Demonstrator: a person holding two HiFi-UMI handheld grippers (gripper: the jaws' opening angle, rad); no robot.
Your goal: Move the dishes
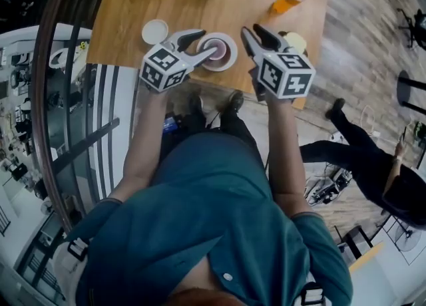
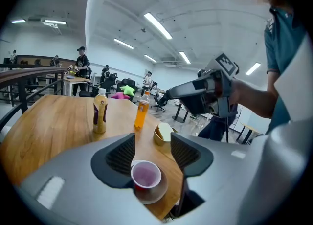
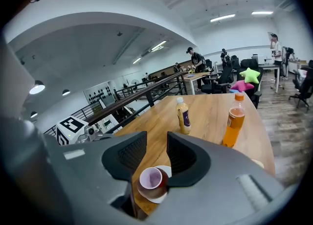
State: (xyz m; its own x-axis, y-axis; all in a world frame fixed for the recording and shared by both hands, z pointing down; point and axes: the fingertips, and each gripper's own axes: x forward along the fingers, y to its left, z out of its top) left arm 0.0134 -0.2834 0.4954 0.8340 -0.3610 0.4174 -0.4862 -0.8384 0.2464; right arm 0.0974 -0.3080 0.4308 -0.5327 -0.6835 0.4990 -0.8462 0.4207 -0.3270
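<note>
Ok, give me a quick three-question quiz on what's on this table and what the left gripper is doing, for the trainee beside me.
1. True or false: the cup stands on a saucer.
2. The left gripper holds: A the cup, B a bottle, C nothing.
3. How many bottles stand on the table?
Key: 1 true. 2 C: its jaws stand apart and grip nothing. 3 two: the orange bottle and the purple-labelled bottle.
</note>
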